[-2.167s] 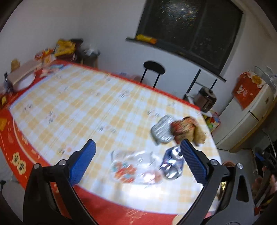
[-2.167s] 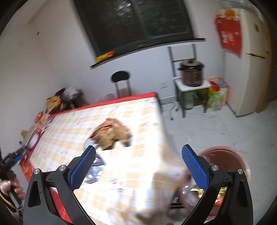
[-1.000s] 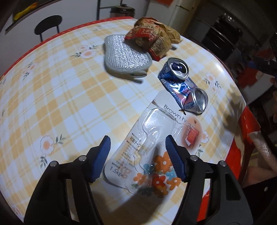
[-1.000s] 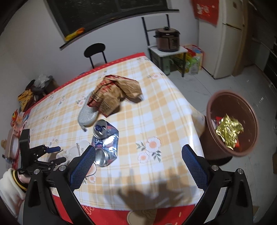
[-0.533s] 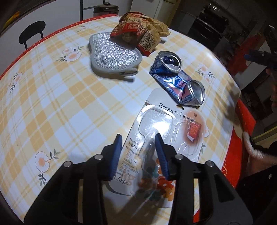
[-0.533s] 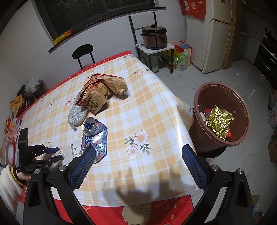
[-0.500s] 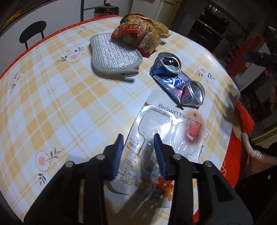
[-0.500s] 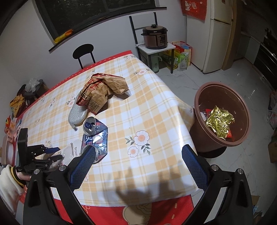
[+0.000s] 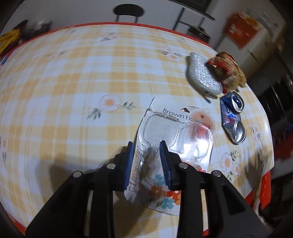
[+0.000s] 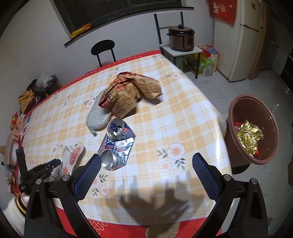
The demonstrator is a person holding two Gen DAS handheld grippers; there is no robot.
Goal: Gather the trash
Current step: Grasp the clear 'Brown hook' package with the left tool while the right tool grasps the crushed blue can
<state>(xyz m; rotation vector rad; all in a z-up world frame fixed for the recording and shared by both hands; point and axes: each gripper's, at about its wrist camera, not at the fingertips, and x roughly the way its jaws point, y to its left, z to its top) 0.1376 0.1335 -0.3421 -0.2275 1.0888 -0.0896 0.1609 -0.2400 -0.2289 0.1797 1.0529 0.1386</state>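
The left tool (image 9: 145, 155) gripped the clear hook package (image 9: 175, 128) above the table (image 9: 73, 82). The right tool (image 10: 146, 168) stood wide, empty, near the crushed can (image 10: 117, 142).

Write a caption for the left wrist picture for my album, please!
Left hand-held gripper shut on a clear hook package above the checked table.

The left wrist camera looks steeply down along its fingers from close above the checked tablecloth (image 9: 77, 76), facing the far chair (image 9: 129, 11). The right wrist camera sits higher and farther back at the near table edge, taking in the tablecloth (image 10: 183, 117), floor and brown bin (image 10: 236, 113). Both views share the crushed can (image 9: 231, 119) (image 10: 117, 142), the grey pad (image 9: 201, 75) (image 10: 97, 117) and the paper bag (image 9: 227, 71) (image 10: 131, 91).
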